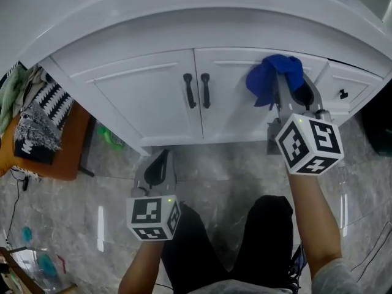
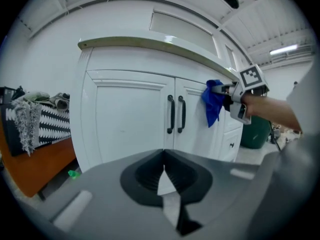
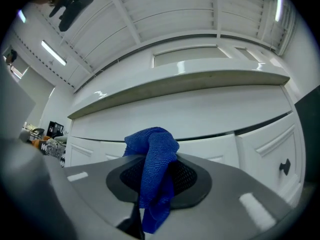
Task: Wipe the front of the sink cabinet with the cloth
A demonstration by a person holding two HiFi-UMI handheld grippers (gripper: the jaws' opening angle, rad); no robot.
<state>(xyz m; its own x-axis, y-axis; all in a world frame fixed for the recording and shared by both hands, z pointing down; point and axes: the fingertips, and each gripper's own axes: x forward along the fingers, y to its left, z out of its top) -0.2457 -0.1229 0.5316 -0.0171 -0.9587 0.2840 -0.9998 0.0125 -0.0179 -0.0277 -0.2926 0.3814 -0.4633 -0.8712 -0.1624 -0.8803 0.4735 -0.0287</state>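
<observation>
Head view, clock positions from frame centre.

- Left gripper [image 1: 158, 167] at 7 o'clock, low over the grey marbled floor [image 1: 233, 164], well short of the cabinet. Jaws together, nothing between them; its own view [image 2: 163, 170] shows the tips meeting.
- Right gripper [image 1: 293, 97] at 3 o'clock, held higher and further forward. Jaws clamped on the crumpled blue microfibre cloth [image 1: 273, 78]. In its own view [image 3: 156, 186] the cloth [image 3: 154, 156] bulges above the jaws and a tail hangs down between them.
- The cloth sits at 1 o'clock, at the upper right corner of the right-hand door of the white panelled sink cabinet [image 1: 147, 97]. From the left gripper view the cloth [image 2: 213, 104] looks to be touching the door face, with its lower end drooping.
- Two black bar handles [image 1: 197, 90] at 12 o'clock, side by side at the door seam, left of the cloth and apart from it.
- Small black drawer knob [image 1: 343, 94] at 2 o'clock, just right of the right gripper.
- White countertop rim [image 1: 184, 11] overhangs the doors.
- At 9 o'clock, an orange bench [image 1: 58, 155] carries black-and-white patterned textiles [image 1: 43, 118] beside the cabinet's left end. A small green object [image 1: 110, 138] lies on the floor between the two.
</observation>
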